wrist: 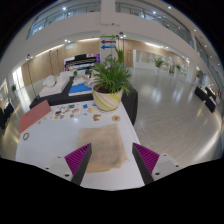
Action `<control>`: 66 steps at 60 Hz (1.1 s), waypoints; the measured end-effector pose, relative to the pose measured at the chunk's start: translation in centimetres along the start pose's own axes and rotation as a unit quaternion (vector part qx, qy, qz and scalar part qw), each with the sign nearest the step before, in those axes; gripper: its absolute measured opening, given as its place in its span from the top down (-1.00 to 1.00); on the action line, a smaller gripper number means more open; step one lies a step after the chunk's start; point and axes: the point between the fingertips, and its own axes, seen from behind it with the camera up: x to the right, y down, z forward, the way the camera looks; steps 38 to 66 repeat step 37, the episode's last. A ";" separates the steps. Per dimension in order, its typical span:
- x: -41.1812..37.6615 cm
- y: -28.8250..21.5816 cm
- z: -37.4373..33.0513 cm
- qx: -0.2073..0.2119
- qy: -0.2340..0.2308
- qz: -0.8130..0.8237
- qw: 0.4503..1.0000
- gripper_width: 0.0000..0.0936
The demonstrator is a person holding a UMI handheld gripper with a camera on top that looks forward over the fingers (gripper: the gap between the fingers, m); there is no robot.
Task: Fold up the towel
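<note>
A beige towel (pixel 104 145) lies flat on the white table (pixel 50 140), just ahead of my fingers and reaching in between them. Its near edge is a little rumpled. My gripper (pixel 112 158) hovers over the table's near edge with the fingers wide apart. The left finger pad (pixel 78 157) and right finger pad (pixel 147 156) are magenta. Nothing is held between them.
A potted green plant (pixel 108 84) in a pale yellow pot stands beyond the towel. Several small items (pixel 72 112) lie across the table's middle, a pink flat object (pixel 33 117) at its left. A white sofa (pixel 55 83) and a wide shiny floor (pixel 170 105) lie beyond.
</note>
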 end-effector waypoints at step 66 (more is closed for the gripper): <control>-4.3 4.3 -20.8 -0.007 0.028 0.000 1.000 -0.82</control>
